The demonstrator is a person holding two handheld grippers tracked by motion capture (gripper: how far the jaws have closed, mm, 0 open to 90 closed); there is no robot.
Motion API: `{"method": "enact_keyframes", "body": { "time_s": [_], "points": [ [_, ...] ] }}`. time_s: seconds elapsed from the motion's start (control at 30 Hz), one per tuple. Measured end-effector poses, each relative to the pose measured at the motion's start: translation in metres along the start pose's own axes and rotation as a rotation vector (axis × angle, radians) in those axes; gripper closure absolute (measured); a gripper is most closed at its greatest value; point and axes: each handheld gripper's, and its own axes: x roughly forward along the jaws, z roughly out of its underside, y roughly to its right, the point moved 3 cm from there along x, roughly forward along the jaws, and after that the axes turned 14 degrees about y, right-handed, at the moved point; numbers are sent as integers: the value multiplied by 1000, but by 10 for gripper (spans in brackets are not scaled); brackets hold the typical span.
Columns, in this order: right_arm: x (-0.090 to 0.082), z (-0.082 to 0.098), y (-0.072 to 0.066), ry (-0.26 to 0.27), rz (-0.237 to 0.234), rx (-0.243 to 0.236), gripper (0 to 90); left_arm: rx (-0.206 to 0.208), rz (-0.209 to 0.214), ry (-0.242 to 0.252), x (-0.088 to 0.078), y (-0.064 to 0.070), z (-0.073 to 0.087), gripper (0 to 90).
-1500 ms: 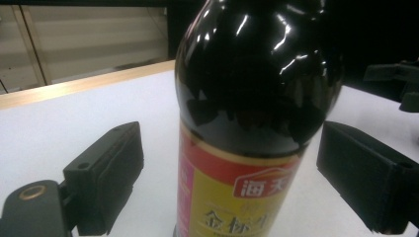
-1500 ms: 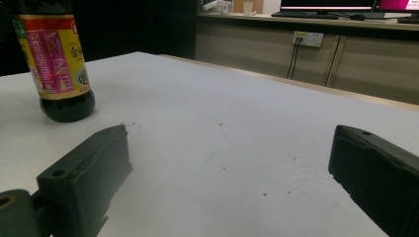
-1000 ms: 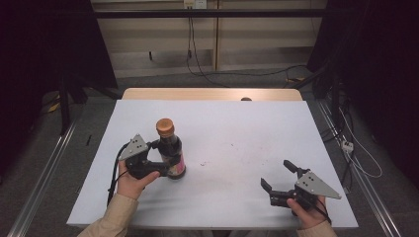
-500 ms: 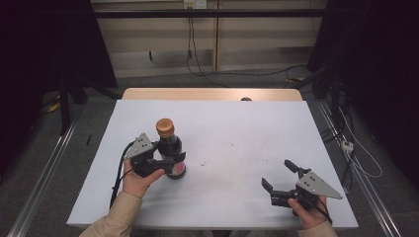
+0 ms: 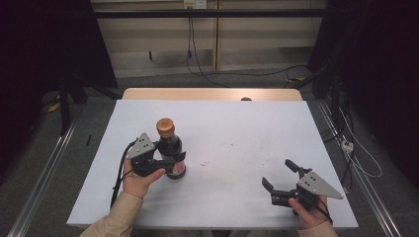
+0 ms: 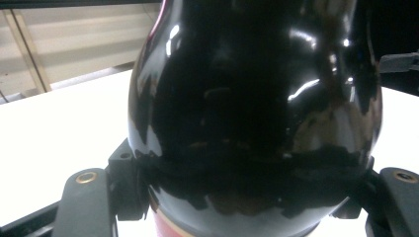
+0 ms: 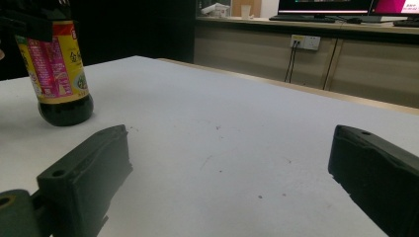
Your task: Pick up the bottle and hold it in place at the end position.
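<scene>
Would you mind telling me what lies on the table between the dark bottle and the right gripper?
Nothing but bare white table with faint specks lies between the bottle and the right gripper, as the high view shows.

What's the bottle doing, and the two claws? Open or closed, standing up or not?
Bottle: standing upright on the table, cap on, gripped around its dark body.
Left claw: shut on the bottle, a jaw pressing each side.
Right claw: open, jaws wide apart, holding nothing, low over the table.
</scene>
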Motion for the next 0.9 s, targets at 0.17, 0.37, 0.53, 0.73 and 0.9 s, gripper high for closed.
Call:
{"method": "enact_keyframes", "body": {
  "time_s": [0.17,0.37,0.53,0.73,0.9],
  "points": [
    [0,0,1,3,3,1,19,-2,-14,0,2,2,-1,289],
    [0,-1,1,7,2,1,19,13,-20,-6,5,1,-3,292],
    [0,-1,1,9,2,4,19,11,-28,-9,10,2,-4,295],
    [-1,-1,2,12,5,6,19,3,-26,-3,20,3,-9,296],
    [-1,-1,3,14,6,9,19,14,-27,7,31,2,-14,296]
  ]
}}
